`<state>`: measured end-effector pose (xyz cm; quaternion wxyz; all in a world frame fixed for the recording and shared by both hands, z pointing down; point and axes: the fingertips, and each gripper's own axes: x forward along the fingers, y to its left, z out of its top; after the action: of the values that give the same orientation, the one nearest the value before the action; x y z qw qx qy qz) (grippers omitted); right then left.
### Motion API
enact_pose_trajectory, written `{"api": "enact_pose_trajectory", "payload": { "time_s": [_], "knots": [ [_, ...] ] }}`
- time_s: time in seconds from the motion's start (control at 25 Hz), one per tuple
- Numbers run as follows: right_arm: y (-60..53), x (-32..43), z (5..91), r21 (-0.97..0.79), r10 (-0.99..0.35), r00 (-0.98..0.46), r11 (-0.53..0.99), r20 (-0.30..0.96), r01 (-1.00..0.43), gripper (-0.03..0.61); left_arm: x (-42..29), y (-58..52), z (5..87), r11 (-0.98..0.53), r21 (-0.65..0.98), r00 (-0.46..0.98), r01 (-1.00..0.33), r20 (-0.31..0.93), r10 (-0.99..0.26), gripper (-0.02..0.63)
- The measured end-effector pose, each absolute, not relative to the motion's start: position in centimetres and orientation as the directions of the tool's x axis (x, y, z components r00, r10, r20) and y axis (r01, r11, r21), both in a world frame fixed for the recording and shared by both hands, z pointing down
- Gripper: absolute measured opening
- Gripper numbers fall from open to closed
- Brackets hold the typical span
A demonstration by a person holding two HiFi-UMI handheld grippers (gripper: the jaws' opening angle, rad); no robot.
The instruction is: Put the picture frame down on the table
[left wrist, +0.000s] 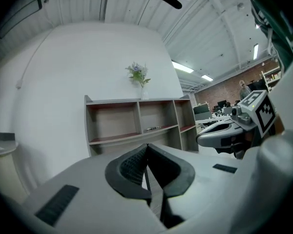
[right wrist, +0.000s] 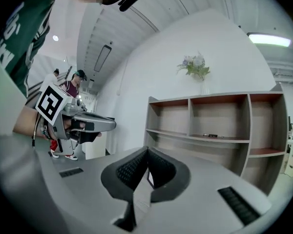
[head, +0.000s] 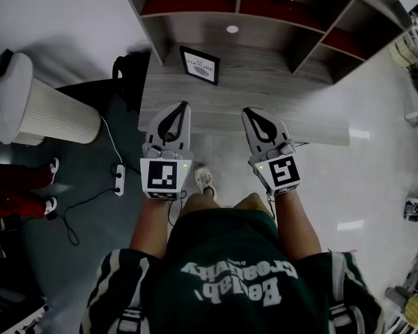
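The picture frame (head: 199, 65), black-edged with a white print, rests on the grey wooden table (head: 279, 92) near its far left part. From above I cannot tell whether it stands or lies flat. Both grippers hover side by side over the table's near edge, pointing at the shelves, with the frame well beyond them. My left gripper (head: 185, 106) (left wrist: 147, 146) is shut with nothing between its pads. My right gripper (head: 246, 111) (right wrist: 147, 149) is likewise shut and empty.
A shelf unit (head: 265, 9) (left wrist: 136, 121) (right wrist: 210, 121) stands behind the table, with a vase of flowers (left wrist: 139, 77) on top. A white ribbed cylinder (head: 49, 113) and a power strip (head: 118, 179) are on the floor to the left. A person in red trousers (head: 14, 186) stands at far left.
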<state>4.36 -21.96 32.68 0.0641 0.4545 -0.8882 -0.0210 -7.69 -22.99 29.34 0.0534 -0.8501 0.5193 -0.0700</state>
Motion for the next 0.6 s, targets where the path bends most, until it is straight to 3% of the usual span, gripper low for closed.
{"api": "enact_pose_trajectory", "payload": {
  "time_s": [0.6],
  "knots": [
    [-3.7, 12.9, 26.9, 0.094, -0.828, -0.559, 0.56, 0.039, -0.823, 0.034, 0.5, -4.2, 25.8, -0.433, -0.185, 0.431, -0.882, 0.054, -0.901, 0.018]
  ]
}}
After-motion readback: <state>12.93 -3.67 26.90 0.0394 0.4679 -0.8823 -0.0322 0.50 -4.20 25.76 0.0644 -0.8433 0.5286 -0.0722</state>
